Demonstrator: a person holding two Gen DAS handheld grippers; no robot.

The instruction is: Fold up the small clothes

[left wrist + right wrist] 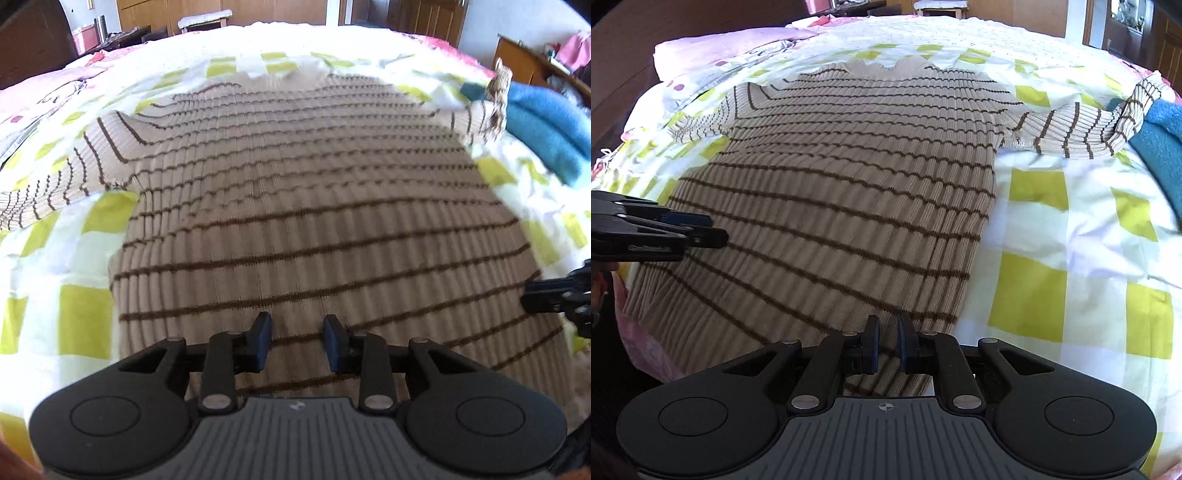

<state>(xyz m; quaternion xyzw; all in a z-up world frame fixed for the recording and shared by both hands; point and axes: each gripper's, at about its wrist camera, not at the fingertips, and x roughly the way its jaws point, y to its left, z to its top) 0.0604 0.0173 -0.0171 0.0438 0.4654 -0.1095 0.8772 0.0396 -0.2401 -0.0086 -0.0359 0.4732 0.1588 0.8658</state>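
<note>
Sweater (827, 206), tan ribbed knit with thin brown stripes, lies spread flat on a bed, its hem toward the cameras and its scalloped neckline at the far end. Beneath it stretches a white bedspread (1071, 229) checked with yellow-green squares, covering most of the bed in both views. One sleeve (1082, 129) runs out to the right and ends draped against a folded blue towel (1160, 144) at the bed's right side; the other sleeve (55, 177) angles off to the left across the checks. A pale purple pillow (731, 48) with a pink print sits at the far left corner of the bed, and wooden furniture lines the room behind.

Over the sweater's lower edge, the left gripper (297, 341) points down at the knit with its blue-padded jaws standing a moderate gap apart, nothing between them; whether the tips touch the fabric cannot be told. The right gripper (887, 343) hovers near the hem's right corner, its jaws drawn to a narrow slit with striped cloth visible through the gap but none pinched. Each tool shows as a black shape at the edge of the other's view.
</note>
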